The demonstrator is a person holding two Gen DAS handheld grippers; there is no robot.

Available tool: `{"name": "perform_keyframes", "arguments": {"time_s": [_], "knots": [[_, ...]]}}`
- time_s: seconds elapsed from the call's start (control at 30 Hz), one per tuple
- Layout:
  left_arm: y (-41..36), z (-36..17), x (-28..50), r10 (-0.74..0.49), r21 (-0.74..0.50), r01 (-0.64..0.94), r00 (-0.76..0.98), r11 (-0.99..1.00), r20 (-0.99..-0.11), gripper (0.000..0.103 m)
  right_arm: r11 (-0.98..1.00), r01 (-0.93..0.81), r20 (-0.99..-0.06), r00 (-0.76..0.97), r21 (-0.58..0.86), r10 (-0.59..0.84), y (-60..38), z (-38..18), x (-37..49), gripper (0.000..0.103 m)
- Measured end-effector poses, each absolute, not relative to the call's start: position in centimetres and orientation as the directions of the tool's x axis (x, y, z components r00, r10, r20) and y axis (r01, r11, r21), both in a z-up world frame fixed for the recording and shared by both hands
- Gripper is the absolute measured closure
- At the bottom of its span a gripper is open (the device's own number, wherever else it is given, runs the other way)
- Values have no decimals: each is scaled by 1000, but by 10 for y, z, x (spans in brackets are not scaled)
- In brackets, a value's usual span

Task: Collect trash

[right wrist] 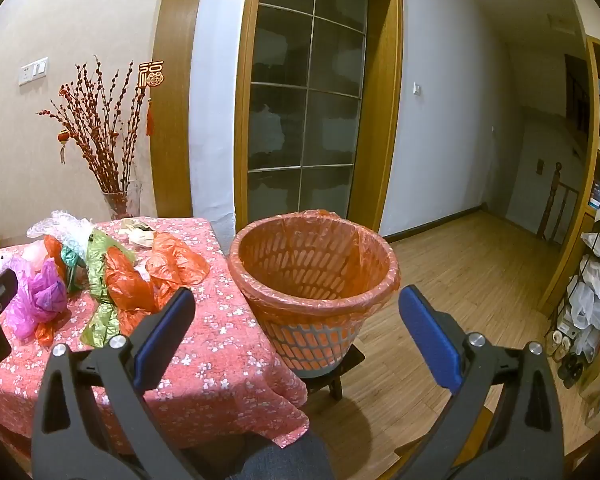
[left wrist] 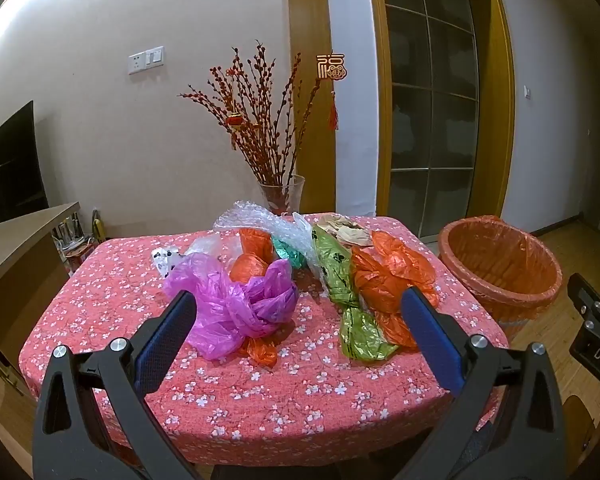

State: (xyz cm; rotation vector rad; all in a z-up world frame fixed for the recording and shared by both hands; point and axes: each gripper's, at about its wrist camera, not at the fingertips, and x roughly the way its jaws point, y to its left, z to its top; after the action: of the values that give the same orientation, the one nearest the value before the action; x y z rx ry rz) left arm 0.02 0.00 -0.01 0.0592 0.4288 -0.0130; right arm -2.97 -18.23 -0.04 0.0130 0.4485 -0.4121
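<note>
Both the left gripper [left wrist: 298, 306] and right gripper [right wrist: 296, 306] gape, released; plastic bags [left wrist: 256, 300] crowd the worktop [left wrist: 260, 400] middle; bin [right wrist: 316, 276] at its 3 o'clock edge.

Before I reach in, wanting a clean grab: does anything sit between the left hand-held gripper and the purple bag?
Nothing visible. The open left hand-held gripper faces the purple bag across bare tablecloth.

Crumpled plastic bags [left wrist: 300, 280]: purple, orange, green, teal, plus clear bubble wrap, heaped on the cloth ahead of my left gripper [left wrist: 300, 312]. Waste basket [right wrist: 314, 280]: slatted, upright, lined with orange plastic, standing empty directly ahead of my right gripper [right wrist: 296, 312].
</note>
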Motion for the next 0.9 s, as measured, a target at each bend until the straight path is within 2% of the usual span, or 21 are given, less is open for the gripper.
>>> {"name": "perform_keyframes", "arguments": {"time_s": [0.9], "knots": [[0, 0, 0, -1, 54, 26, 909, 998, -418, 2, 918, 391, -427, 820, -69, -381, -185, -2, -30, 4]]}}
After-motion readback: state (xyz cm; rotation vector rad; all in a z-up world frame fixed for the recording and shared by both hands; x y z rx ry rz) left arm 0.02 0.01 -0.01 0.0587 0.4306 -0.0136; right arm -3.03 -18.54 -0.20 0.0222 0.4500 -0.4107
